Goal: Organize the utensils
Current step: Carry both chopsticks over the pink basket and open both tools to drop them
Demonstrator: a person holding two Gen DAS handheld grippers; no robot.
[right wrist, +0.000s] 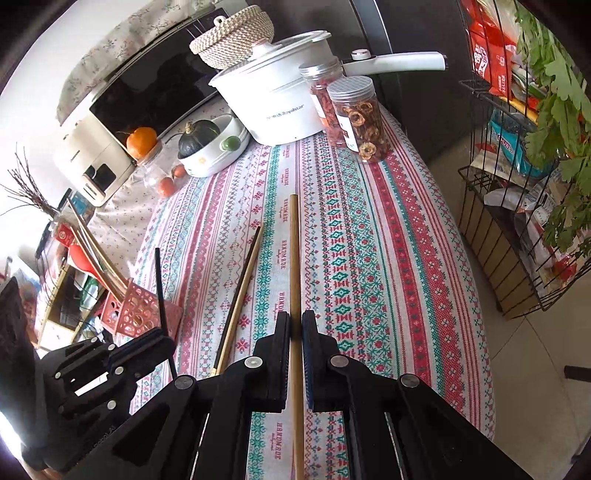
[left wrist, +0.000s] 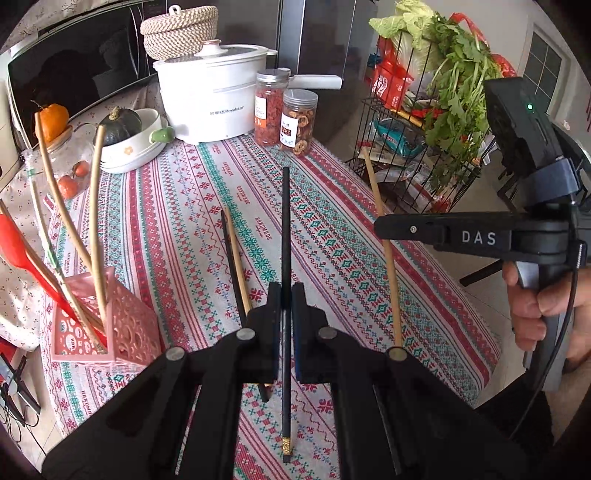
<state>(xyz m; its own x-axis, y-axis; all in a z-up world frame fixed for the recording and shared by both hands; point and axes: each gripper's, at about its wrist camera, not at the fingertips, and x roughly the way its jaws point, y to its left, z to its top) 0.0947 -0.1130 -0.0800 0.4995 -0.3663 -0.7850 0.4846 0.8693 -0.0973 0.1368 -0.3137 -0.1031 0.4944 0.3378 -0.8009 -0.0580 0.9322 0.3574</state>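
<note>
Partly done, by the look of it: pink holder point(left wrist: 110, 325) to the left of the left gripper point(left wrist: 284, 295) already stocked with about 4 light sticks and 1 red spatula point(left wrist: 22, 251), exact stick count hard to tell where they cross. Left gripper clamped together on 1 black chopstick point(left wrist: 285, 229), tip pointing ahead and gold-banded end trailing below the jaws, apparently raised off the counter point(left wrist: 177, 229). Right gripper point(right wrist: 295, 328) likewise pinched on 1 bamboo chopstick point(right wrist: 294, 258), running straight ahead between the jaws; seen from the left wrist, off to the right of the left gripper, with a hand point(left wrist: 543, 302) on its grip. Left to sort: 2 chopsticks lying side by side on the cloth, 1 dark point(right wrist: 246, 273) and 1 light point(left wrist: 236, 254), just left of the black one, between the left gripper and the holder. So 2 in the grippers, 2 loose on the counter, roughly 5 pieces stowed. Judged remaining: carrying both held chopsticks over to the holder, then fetching the last pair. Beyond, ahead of both grippers: 1 white pot point(left wrist: 210, 99), 2 jars point(left wrist: 284, 110), 1 woven basket point(left wrist: 177, 33), 1 wire rack point(left wrist: 413, 147) of greens to the right.
</note>
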